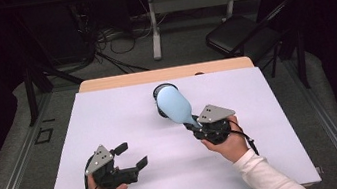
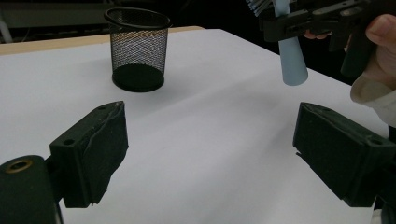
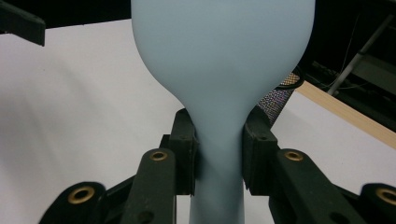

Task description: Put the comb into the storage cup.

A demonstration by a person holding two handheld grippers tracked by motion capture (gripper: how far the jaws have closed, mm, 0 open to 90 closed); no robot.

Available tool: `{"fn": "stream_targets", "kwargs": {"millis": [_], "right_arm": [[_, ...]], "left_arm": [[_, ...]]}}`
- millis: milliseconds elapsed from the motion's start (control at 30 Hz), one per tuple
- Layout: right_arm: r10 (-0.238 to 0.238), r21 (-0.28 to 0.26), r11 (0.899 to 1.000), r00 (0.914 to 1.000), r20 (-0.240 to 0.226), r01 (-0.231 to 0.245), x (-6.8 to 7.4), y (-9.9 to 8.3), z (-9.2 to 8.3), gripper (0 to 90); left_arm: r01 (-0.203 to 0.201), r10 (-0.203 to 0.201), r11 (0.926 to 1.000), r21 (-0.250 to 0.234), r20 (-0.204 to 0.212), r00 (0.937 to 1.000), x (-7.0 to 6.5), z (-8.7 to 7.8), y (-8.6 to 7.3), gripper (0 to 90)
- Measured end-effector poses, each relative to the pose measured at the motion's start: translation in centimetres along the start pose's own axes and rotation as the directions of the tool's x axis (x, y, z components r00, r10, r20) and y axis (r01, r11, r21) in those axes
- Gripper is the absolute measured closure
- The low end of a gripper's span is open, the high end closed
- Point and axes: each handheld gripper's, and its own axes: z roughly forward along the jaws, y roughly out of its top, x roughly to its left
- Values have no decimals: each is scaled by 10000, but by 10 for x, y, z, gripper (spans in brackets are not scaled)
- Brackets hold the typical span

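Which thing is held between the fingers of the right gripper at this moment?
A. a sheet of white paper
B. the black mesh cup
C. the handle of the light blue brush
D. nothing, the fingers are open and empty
C: in the right gripper view the fingers of the right gripper press on both sides of the narrow handle of the light blue brush, while the black mesh cup stands apart on the table.

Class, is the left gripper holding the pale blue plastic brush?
No: the left gripper is open and empty, while the right gripper clamps the pale blue plastic brush.
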Motion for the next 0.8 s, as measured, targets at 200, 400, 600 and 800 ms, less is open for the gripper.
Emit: {"fn": "stream_targets", "kwargs": {"millis": [200, 400, 600, 800], "right_arm": [[-164, -120, 9998, 9998, 67, 165, 2, -2, -1, 695], [-108, -216, 9997, 9999, 84, 110, 3, -3, -3, 695], [-75, -238, 9997, 10000, 44, 76, 3, -4, -3, 695], [-32, -221, 9998, 10000, 31, 32, 4, -5, -2, 695]], "left_arm": [[-4, -3, 9996, 287, 237, 9997, 0, 9, 15, 105], [120, -144, 9991, 414, 571, 9983, -2, 16, 29, 95], [87, -126, 9988, 489, 794, 9968, -5, 22, 44, 79], [167, -214, 9982, 570, 838, 9963, -6, 29, 58, 26]]}}
